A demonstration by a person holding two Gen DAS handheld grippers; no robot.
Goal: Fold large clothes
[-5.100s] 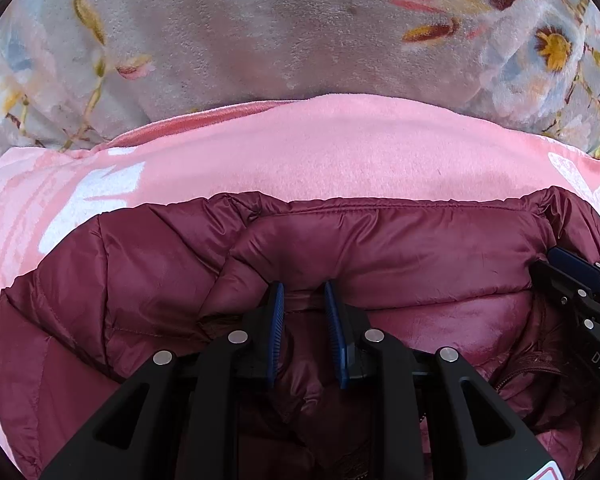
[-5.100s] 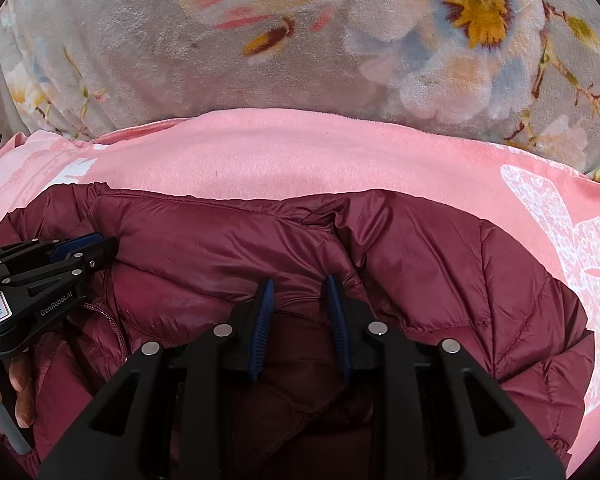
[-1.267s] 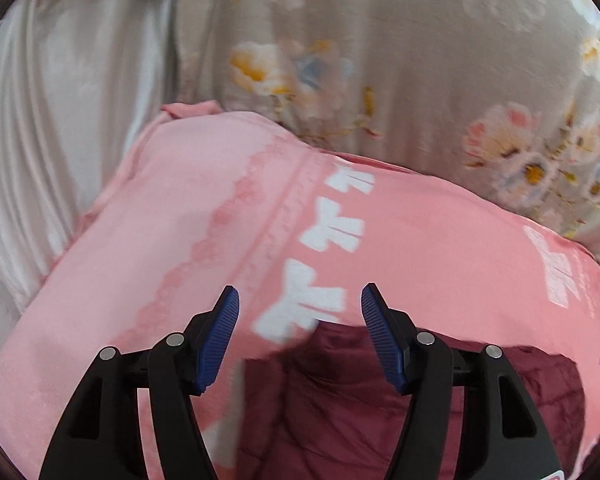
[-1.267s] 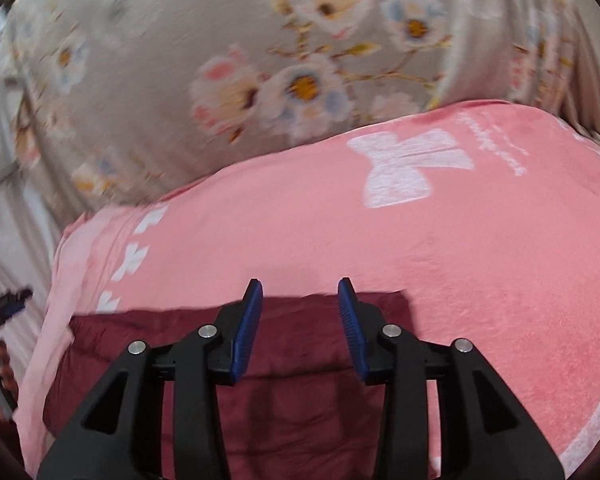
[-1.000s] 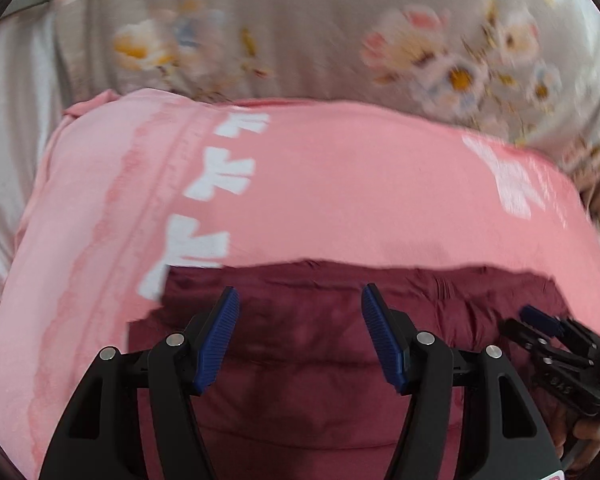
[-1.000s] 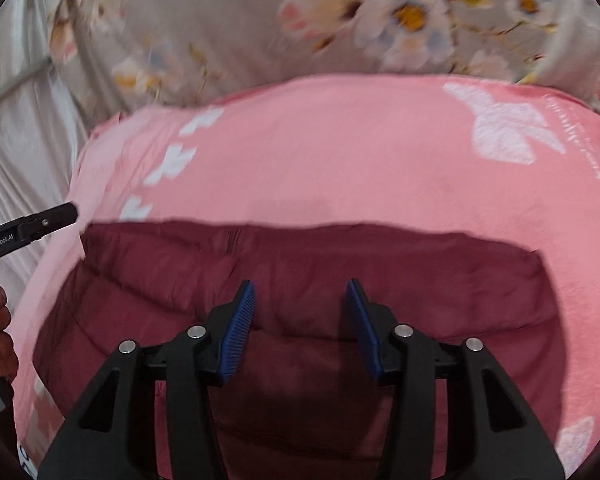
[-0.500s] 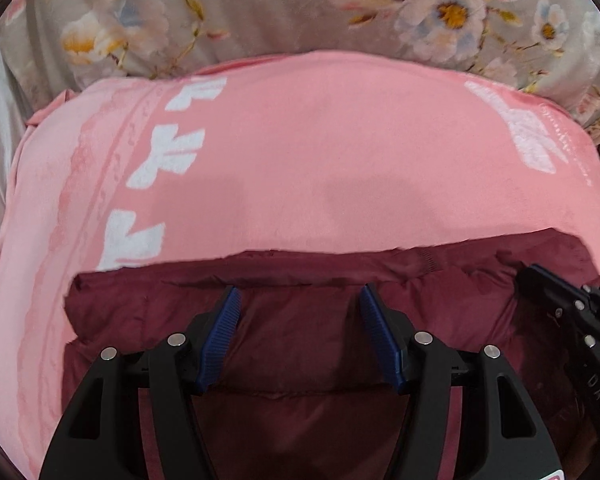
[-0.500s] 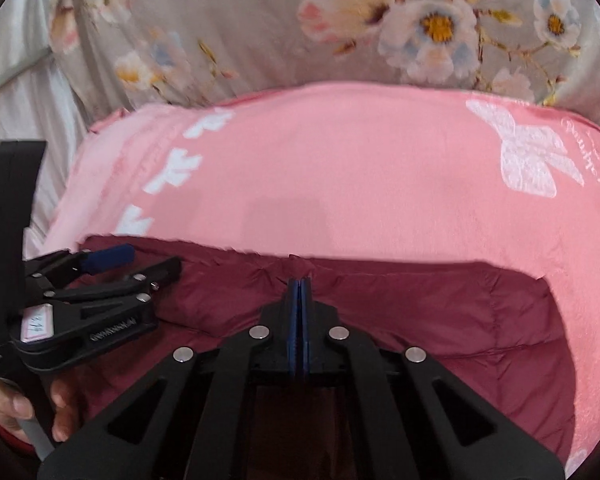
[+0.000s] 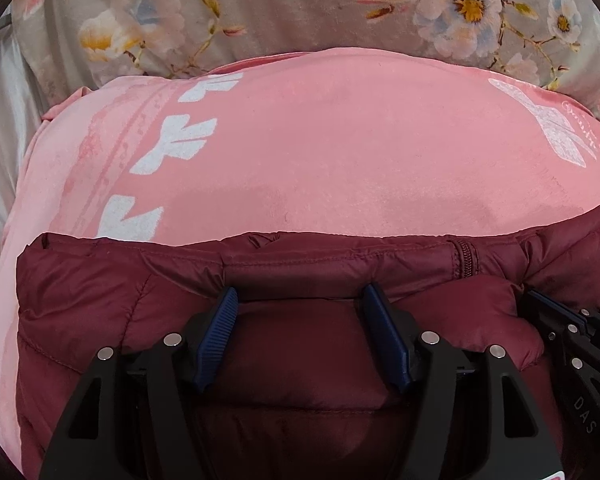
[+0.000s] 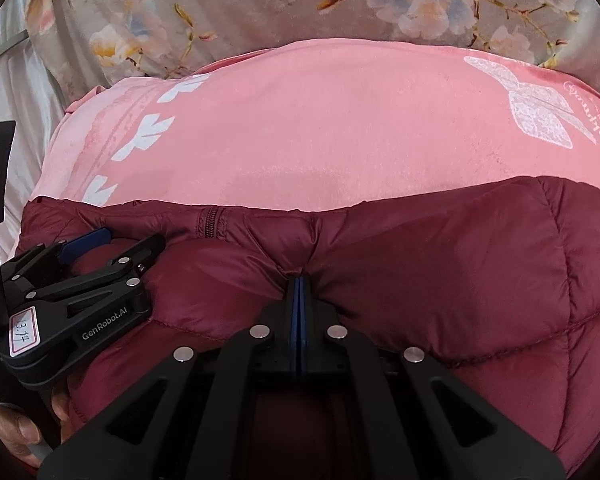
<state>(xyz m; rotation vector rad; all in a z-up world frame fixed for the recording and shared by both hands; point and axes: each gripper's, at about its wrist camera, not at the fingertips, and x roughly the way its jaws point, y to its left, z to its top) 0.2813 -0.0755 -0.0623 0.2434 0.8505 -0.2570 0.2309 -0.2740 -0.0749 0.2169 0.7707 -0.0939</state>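
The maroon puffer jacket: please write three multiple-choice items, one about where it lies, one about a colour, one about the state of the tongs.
1. The maroon puffer jacket lies on:
A. a pink blanket
B. a wooden floor
C. a glass table

2. The pads of the left tongs are:
A. red
B. blue
C. yellow

3. The right tongs are:
A. wide open above the jacket
B. out of view
C. shut on jacket fabric

Answers:
1 A, the pink blanket spreads under and beyond the jacket.
2 B, blue ribbed pads show, set apart.
3 C, the pads meet with fabric gathered between them.
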